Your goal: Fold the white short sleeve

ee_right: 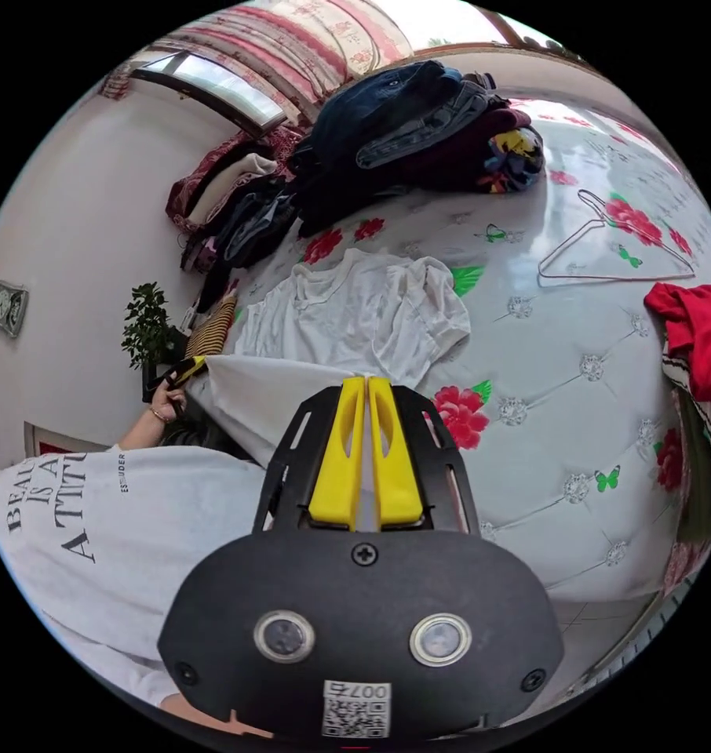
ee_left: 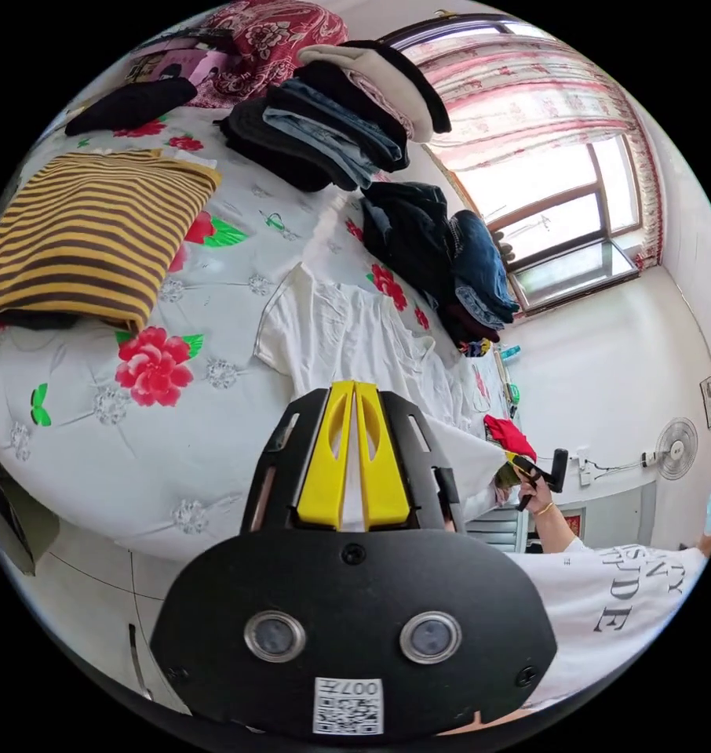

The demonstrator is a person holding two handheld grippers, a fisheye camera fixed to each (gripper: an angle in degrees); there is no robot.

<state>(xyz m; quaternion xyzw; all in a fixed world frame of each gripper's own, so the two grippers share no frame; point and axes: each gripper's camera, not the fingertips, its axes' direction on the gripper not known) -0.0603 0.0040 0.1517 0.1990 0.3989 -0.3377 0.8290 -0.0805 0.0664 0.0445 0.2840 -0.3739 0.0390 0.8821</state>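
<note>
The white short-sleeve shirt lies spread on the flowered bed cover, collar end far from me, one sleeve out to the side. My left gripper is shut on its near hem, with white cloth showing between the yellow jaws. In the right gripper view the shirt lies the same way, and my right gripper is shut on the hem. The hem is pulled taut off the bed edge between the two. Each view catches the other gripper in a hand: the right gripper and the left gripper.
A folded yellow-and-brown striped garment lies on the bed. Stacks of dark clothes and jeans line the far side. A red cloth and a wire hanger lie to the right. The person's white printed tee is close.
</note>
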